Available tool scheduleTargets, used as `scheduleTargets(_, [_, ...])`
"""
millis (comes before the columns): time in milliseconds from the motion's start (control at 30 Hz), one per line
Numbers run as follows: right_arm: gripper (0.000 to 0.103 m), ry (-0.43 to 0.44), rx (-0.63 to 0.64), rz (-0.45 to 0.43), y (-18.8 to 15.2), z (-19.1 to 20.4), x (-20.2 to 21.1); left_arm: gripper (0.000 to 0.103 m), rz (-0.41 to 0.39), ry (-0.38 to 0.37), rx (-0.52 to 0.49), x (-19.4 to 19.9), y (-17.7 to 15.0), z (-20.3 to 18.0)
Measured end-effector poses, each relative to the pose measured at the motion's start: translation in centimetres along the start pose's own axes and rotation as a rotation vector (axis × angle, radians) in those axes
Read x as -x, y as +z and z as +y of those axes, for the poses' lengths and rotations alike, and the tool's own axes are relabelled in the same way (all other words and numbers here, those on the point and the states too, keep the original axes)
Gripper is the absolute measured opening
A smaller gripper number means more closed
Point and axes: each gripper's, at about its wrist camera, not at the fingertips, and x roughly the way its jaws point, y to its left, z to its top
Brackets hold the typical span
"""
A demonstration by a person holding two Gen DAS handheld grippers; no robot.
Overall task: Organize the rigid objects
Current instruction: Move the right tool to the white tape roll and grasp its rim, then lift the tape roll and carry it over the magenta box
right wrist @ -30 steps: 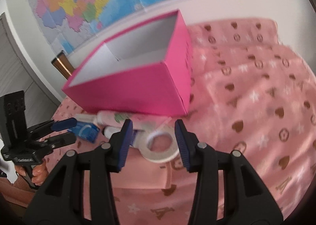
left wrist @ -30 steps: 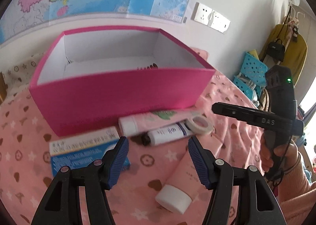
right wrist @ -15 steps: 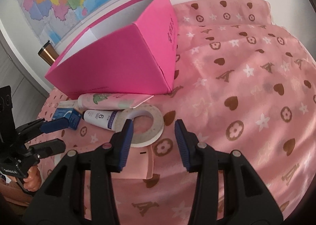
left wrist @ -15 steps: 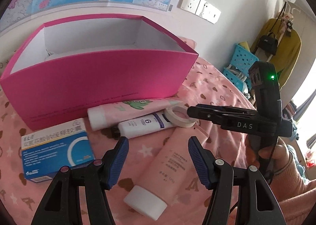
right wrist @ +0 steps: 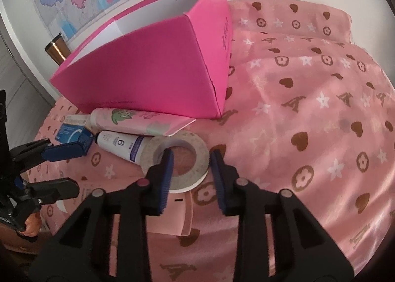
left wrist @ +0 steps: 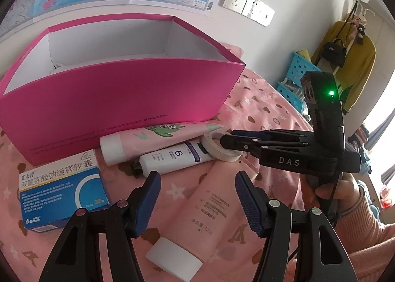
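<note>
An open pink box (left wrist: pixel 123 89) (right wrist: pixel 153 69) stands on the pink cloth. In front of it lie a pink patterned tube (left wrist: pixel 153 138) (right wrist: pixel 138 121), a white tube marked 6 (left wrist: pixel 172 158) (right wrist: pixel 118 144), a blue medicine box (left wrist: pixel 61 190) (right wrist: pixel 74 133), a large pink tube with a white cap (left wrist: pixel 205 217) and a tape roll (right wrist: pixel 195 156) (left wrist: pixel 222 151). My right gripper (right wrist: pixel 191 158) is open, its fingers straddling the near rim of the tape roll. My left gripper (left wrist: pixel 197 190) is open above the large pink tube.
A pink patterned cloth (right wrist: pixel 308 109) covers the table. A metal cup (right wrist: pixel 55 51) stands behind the box at the left. Maps and wall sockets (left wrist: pixel 246 7) are on the wall. Blue baskets (left wrist: pixel 296 72) and hanging coats stand far right.
My right gripper has moved forward and down onto the tape roll, its fingers now around the near rim. My left gripper has drawn back and lowered over the large pink tube.
</note>
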Motion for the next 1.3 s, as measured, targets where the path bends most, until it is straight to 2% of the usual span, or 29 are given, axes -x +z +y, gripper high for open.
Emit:
scheduleTargets(167, [0.025,-0.005,0.008,0.005,0.0,0.0,0.0,0.064,0.002,-0.006,0.004,-0.2,0.1,-0.1])
scheduleTargets(267, [0.017,0.011,0.002,0.008,-0.1,0.0,0.1,0.064,0.005,-0.014,0.008,-0.3,0.2,-0.1])
scheduleTargets(500, [0.017,0.023,0.040,0.012,-0.6,0.8,0.5,0.064,0.025,-0.039,-0.005,-1.1,0.3,-0.7])
scheduleTargets(833, [0.019,0.040,0.057,0.025,-0.4,0.7,0.0,0.049,0.085,-0.094,-0.004,-3.1,0.4,-1.7])
scheduleTargets(1300, [0.017,0.012,0.105,-0.049,-1.2,2.5,2.6,0.048,0.056,-0.140,-0.023,-2.2,1.0,-3.1])
